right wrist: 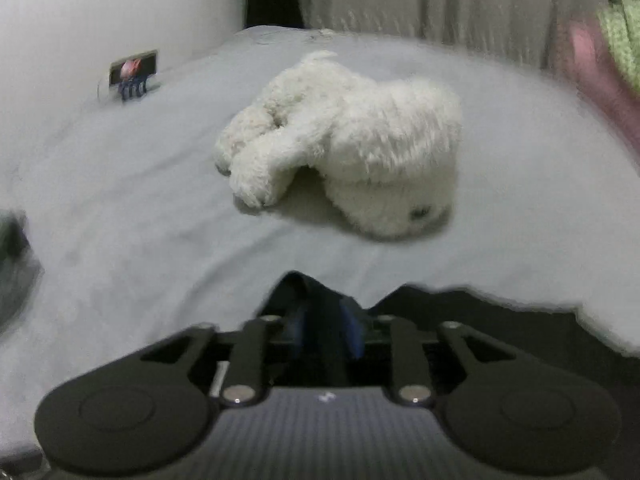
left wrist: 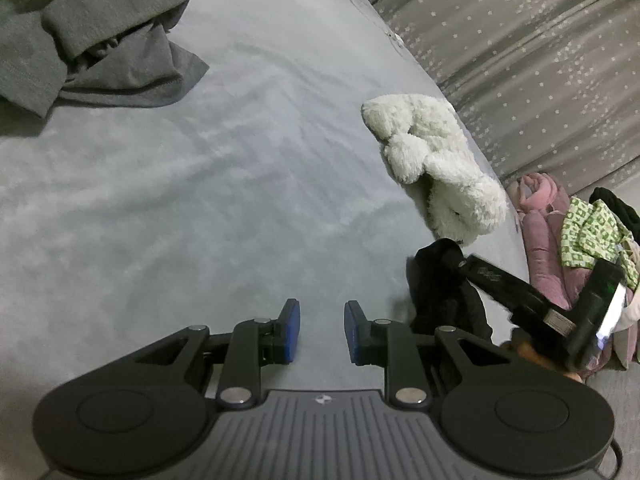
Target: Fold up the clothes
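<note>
**Presently on the bed: two grippers, one black garment, sundry cloth**

Item one: the left gripper (left wrist: 322, 330) hung over bare grey bedsheet (left wrist: 224, 184), its blue pads (left wrist: 291, 330) standing apart with nothing between them.

Item two: the right gripper (right wrist: 326, 332), seen from its own camera, had its blue pads closed on a fold of black garment (right wrist: 500, 320); the dark cloth rose in a peak between the fingers and spread toward 3 o'clock across the lower frame. From the left wrist view the same gripper (left wrist: 452, 258) entered at 4 o'clock, its tip buried in the bunched black garment (left wrist: 444, 296) lying on the sheet.

Item three: a white plush toy (right wrist: 352, 148) lay on its side on the sheet, at 12 o'clock from the right gripper and apart from the black cloth.

Item four: a crumpled grey garment (left wrist: 92, 40) lay at 10 o'clock in the left wrist view, well apart from both grippers.

Item five: a heap of pink and green-patterned clothes (left wrist: 576, 232) sat at 3 o'clock, beyond the sheet's edge, before a grey star-printed curtain (left wrist: 520, 60).
</note>
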### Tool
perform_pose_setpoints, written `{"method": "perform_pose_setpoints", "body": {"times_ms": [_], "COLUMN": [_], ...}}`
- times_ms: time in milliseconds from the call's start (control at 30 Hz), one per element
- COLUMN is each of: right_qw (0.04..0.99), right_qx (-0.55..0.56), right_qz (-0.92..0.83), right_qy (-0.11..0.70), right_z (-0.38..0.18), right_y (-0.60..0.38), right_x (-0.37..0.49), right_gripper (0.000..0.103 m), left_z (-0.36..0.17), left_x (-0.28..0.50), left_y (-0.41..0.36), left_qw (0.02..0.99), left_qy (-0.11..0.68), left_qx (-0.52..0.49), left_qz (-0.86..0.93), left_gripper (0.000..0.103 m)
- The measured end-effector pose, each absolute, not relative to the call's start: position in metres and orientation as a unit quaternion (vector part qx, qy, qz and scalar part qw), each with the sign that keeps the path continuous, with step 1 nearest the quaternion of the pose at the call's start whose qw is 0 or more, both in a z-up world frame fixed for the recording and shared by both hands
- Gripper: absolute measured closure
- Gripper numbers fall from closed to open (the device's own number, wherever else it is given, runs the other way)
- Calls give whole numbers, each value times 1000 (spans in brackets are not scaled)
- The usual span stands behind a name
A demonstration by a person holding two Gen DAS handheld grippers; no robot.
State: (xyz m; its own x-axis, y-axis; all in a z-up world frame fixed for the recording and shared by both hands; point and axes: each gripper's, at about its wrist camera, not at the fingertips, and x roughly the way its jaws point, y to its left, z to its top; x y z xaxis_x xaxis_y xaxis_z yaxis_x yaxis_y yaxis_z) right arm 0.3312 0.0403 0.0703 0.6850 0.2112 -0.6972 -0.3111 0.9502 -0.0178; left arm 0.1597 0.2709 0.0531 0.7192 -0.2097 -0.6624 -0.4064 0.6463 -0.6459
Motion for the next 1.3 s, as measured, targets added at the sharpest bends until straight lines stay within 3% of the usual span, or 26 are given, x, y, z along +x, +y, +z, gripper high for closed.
{"method": "perform_pose_setpoints", "body": {"times_ms": [33, 133, 367, 700, 867, 1100, 1133, 1167, 1300], "right_qw": [921, 930, 861, 863, 872, 853, 854, 857, 881], "right_qx": [-65, -66, -241, -260, -222, -289, -294, -279, -94], "right_qz": [146, 172, 332, 169, 158, 150, 129, 122, 160], "right_qy": [354, 317, 301, 400, 407, 408, 409, 416, 436], "right_z": [77, 98, 83, 33, 34, 27, 24, 24, 41], "right_y": [39, 38, 78, 69, 61, 91, 91, 88, 59], "right_x": [325, 304, 224, 279, 284, 302, 306, 311, 328], "right_gripper": [50, 51, 64, 69, 73, 76, 86, 96, 96], "left_z": [53, 53, 54, 54, 55, 54, 54, 54, 54], "left_x": [160, 160, 159, 159, 160, 161, 161, 161, 161], "left_y": [271, 270, 270, 267, 263, 263, 263, 263, 263], "left_qw": [828, 827, 826, 829, 832, 829, 829, 829, 830], "left_qy": [370, 370, 370, 371, 372, 374, 374, 374, 373], "left_qx": [-416, -418, -422, -414, -409, -412, -412, -412, -412], "left_qz": [60, 60, 62, 56, 52, 51, 51, 50, 49], "left_gripper": [81, 81, 81, 81, 81, 81, 81, 81, 81]}}
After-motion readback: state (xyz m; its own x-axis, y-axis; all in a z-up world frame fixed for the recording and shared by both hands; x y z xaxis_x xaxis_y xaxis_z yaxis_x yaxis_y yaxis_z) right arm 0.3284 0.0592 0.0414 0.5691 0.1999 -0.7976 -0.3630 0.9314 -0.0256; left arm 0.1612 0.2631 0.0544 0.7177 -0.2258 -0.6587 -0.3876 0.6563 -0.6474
